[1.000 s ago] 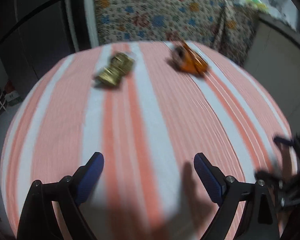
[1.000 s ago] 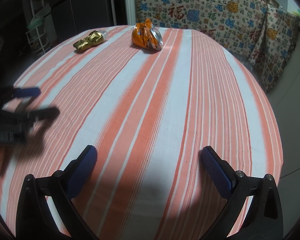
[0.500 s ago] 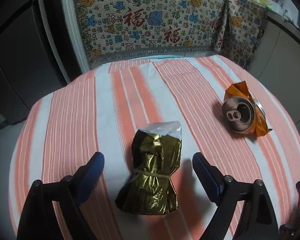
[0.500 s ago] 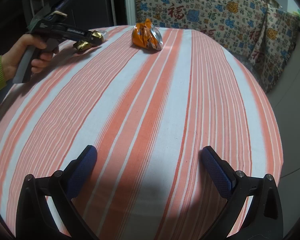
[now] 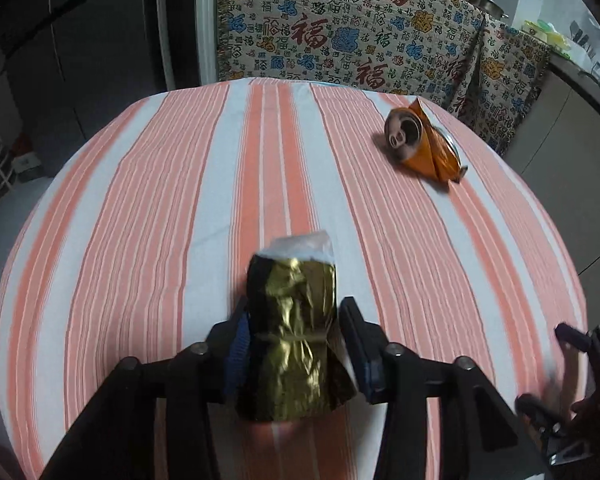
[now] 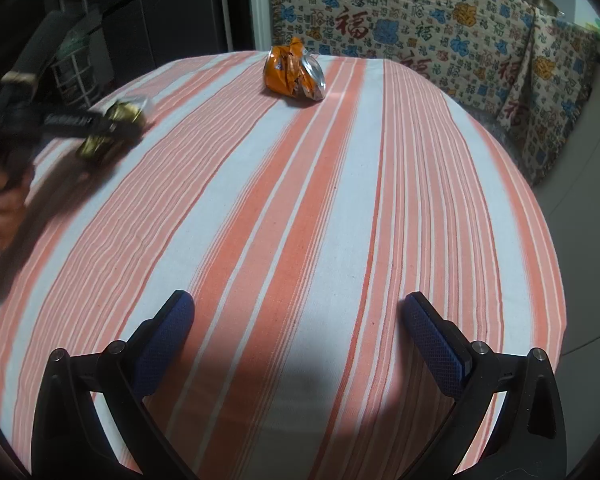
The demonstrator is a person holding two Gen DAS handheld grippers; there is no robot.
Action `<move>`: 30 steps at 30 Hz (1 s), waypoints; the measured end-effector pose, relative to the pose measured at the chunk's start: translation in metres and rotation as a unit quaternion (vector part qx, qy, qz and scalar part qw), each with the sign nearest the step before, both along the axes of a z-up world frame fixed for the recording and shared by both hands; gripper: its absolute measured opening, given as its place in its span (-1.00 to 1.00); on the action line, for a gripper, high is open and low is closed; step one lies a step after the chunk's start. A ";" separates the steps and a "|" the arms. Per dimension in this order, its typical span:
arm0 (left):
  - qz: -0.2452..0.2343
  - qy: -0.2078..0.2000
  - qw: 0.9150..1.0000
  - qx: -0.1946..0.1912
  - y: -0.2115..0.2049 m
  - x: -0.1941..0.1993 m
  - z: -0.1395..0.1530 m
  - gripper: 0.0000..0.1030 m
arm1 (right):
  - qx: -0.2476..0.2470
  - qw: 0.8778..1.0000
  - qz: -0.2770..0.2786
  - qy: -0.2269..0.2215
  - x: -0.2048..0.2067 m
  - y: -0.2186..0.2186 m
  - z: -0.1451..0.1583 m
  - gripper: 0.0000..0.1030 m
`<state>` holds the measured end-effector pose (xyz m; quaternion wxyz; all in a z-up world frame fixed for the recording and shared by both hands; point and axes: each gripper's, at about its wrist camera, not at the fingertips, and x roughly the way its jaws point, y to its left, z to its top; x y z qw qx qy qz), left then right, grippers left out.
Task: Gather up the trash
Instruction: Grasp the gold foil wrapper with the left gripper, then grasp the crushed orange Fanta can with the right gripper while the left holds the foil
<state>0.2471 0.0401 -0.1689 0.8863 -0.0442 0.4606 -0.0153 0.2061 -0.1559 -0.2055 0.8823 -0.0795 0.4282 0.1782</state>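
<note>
- The step in hand looked like the pickup of the gold foil wrapper (image 5: 290,336), 1 of 2 pieces of trash on the striped tablecloth (image 5: 172,208); the other, a crushed orange can (image 5: 422,146), lay well apart toward the far right of the table.
- To do it well, I judged the pinch should stay at the wrapper's narrow waist, where a thin band cinches it, since the crinkled foil would give and could slip from a looser hold higher up.
- The lift should go straight up from the cloth, so the wrapper's flared lower end does not drag or snag on the fabric.
- The left gripper (image 5: 296,346) had just been closing, with the wrapper between its 2 fingers; the left pad sat against the foil's side and the right finger (image 5: 354,334) stood at its other edge, so it read as grasping the wrapper, about half closed.
- In the right wrist view the same gripper (image 6: 112,130) was blurred, with the person's hand (image 6: 4,210) on its handle and the wrapper at its tip near the table's left edge.
- The right gripper (image 6: 298,316) hung released and wide over bare cloth at the near side, holding and touching nothing.
- The can would be a sensible next target for that free gripper.
</note>
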 end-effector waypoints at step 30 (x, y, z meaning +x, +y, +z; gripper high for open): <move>0.019 -0.014 0.999 0.043 0.007 0.000 -0.013 0.96 | 0.010 1.000 -0.013 -0.007 0.154 0.058 0.010 0.25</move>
